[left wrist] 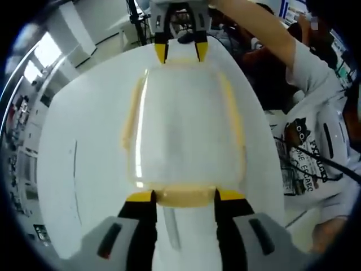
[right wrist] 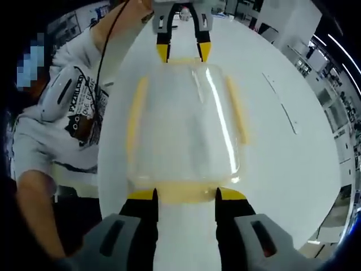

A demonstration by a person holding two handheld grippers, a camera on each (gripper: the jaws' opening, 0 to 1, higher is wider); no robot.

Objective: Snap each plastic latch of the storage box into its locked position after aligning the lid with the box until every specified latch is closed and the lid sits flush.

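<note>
We see the storage box [left wrist: 186, 135] lying flat on a white table [left wrist: 73, 169], its clear lid [right wrist: 183, 130] on top and yellow latches along its edges. In the left gripper view, the near end latch [left wrist: 186, 196] sits between the yellow-tipped jaws of the left gripper [left wrist: 186, 196], which stand apart on either side of it. The right gripper [left wrist: 181, 52] appears at the far end of the box, its jaws also spread.

In the right gripper view the picture mirrors this: the right gripper's tips bracket its own end latch [right wrist: 186, 193], with the long side latches [right wrist: 135, 116] running away along both sides. Whether any tip actually touches a latch is hard to tell through the blur. A person in a white printed shirt [right wrist: 73, 113] stands beside the table.
</note>
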